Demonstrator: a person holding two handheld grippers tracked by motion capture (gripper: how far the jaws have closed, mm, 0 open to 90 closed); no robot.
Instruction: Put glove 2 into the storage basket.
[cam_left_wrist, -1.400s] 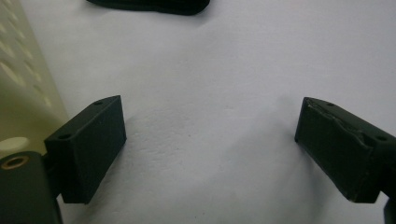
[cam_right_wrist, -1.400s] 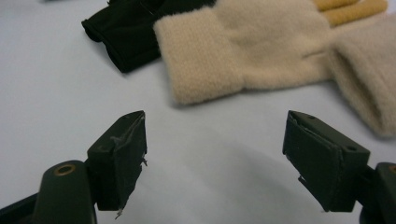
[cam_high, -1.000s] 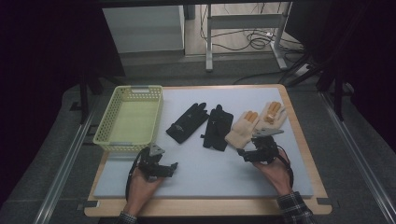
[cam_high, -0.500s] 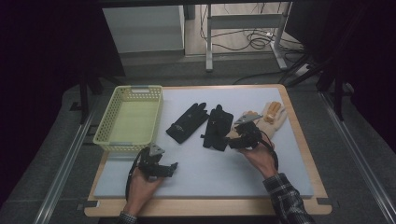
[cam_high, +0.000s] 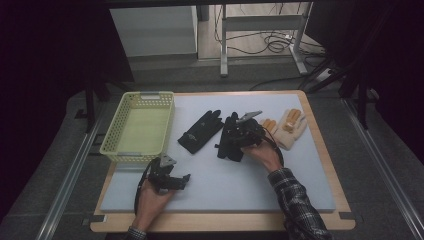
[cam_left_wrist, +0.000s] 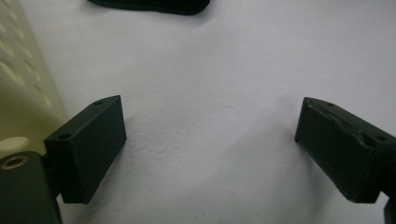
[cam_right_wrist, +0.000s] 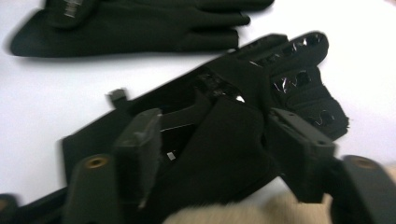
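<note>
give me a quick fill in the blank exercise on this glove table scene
1. The basket at the table's left is ____ in colour.
2. The right gripper has its jaws over a ____ glove.
3. The left gripper has ____ between its jaws.
4. The cream gloves lie at the ____ end of the glove row.

Missing words: yellow; black; nothing; right

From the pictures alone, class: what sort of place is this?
Probably a lab set up for recording: a padded table, loose cables on the floor behind it, and sorting props, gloves and a yellow basket.
</note>
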